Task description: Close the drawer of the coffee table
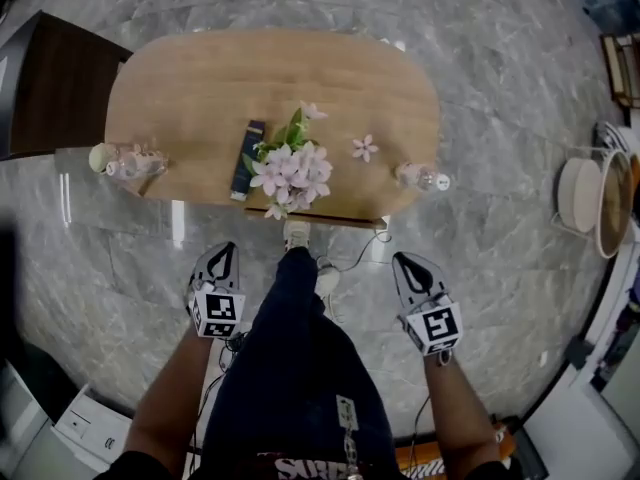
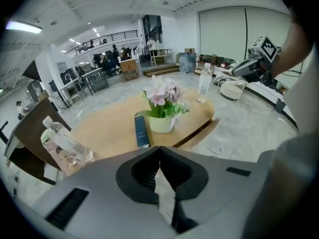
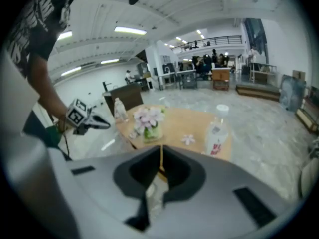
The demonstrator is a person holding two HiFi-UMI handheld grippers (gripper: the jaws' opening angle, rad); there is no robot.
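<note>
An oval wooden coffee table [image 1: 190, 78] stands ahead of me on the marble floor. Its drawer [image 1: 350, 218] sticks out a little at the near edge, and the left gripper view shows that drawer [image 2: 205, 129] below the tabletop. On top are a pot of pink flowers [image 1: 290, 173], a dark blue box [image 1: 246, 158] and plastic bottles [image 1: 125, 161]. My left gripper [image 1: 224, 253] and right gripper [image 1: 405, 263] hang short of the near edge, both shut and empty. Each gripper's own view shows its jaws together: left gripper [image 2: 159, 158], right gripper [image 3: 161, 158].
My leg and shoe [image 1: 297, 234] stand between the grippers, close to the drawer. A white cable [image 1: 360, 253] trails on the floor there. A dark cabinet [image 1: 50, 88] stands left of the table. Round baskets [image 1: 595, 203] sit at the right.
</note>
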